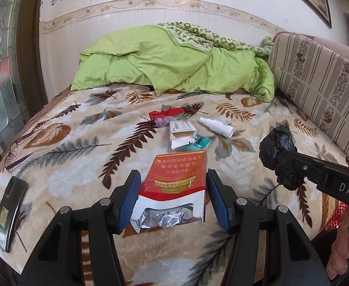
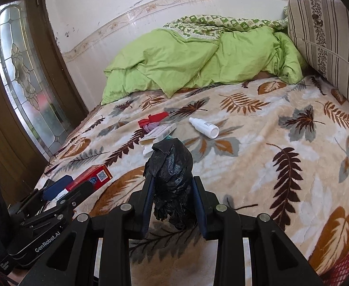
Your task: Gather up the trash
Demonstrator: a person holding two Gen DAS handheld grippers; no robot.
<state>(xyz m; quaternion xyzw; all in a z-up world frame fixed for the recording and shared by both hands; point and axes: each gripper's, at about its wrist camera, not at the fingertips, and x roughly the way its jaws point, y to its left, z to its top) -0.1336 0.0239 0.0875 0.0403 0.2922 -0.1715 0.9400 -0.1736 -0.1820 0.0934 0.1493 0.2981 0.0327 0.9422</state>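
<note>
L gripper [image 1: 172, 197] pinches red cig pack [image 1: 176, 178], R gripper [image 2: 173, 197] pinches black bag [image 2: 170, 174]; mid-bed carton [image 1: 181, 133], bottle [image 1: 216, 126], red wrapper [image 1: 166, 114] left.

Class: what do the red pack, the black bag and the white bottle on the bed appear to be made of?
Red pack: glossy printed card, torn white edge, crinkled silver foil inside. Black bag: thin plastic film, shiny crumpled folds. White bottle: probably smooth matte plastic.

"DAS" on right claw [image 1: 280, 164] body; "GenRobot.AI" on left claw [image 2: 62, 188] body; Chinese print on red pack [image 1: 176, 178].
</note>
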